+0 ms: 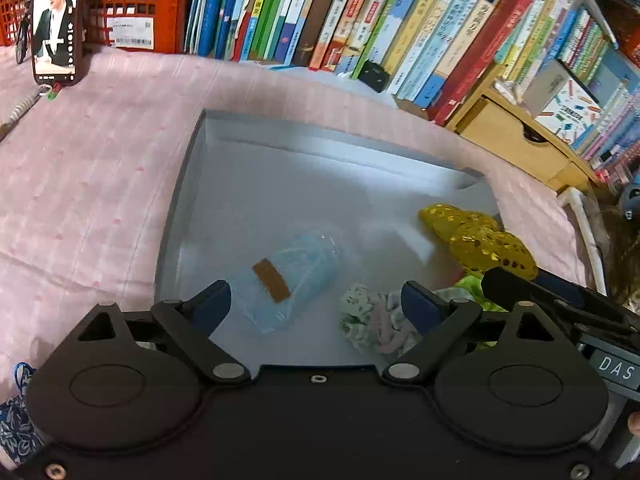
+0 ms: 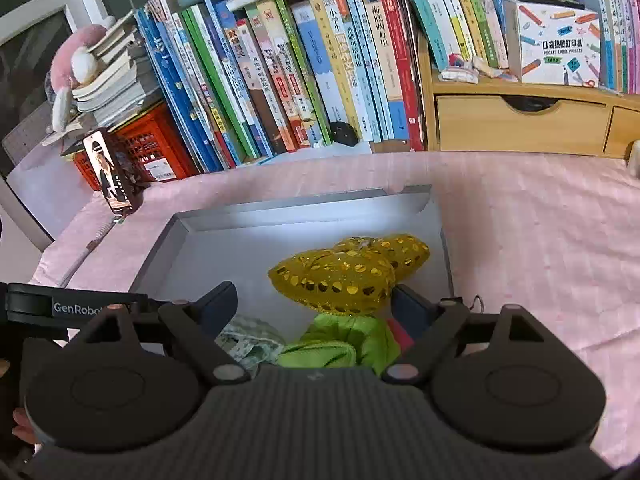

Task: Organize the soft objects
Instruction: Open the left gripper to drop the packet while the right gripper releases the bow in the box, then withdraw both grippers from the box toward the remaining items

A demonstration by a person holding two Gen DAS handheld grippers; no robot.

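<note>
In the grey tray (image 1: 188, 184), the blue pouch (image 1: 292, 280) lies between the wide-open, empty left gripper (image 1: 316, 300) fingers, long axis toward 1 o'clock, while the equally open, empty right gripper (image 2: 314, 304) hovers over the gold sequin cushion (image 2: 340, 276).

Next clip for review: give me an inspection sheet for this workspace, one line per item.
Surface: pink cloth under a shallow grey box.
Job's things: in the box, a clear pouch of light-blue fabric, a floral cloth, a yellow sequined heart cushion, a lime-green soft piece.
Clutter: blue patterned pouch outside the box.
Grippers: left tool open above the clear pouch; right tool open above the cushion; neither holds anything.
Cables: nothing seen.
Surroundings: row of books, red crate, propped phone, wooden drawer unit.
</note>
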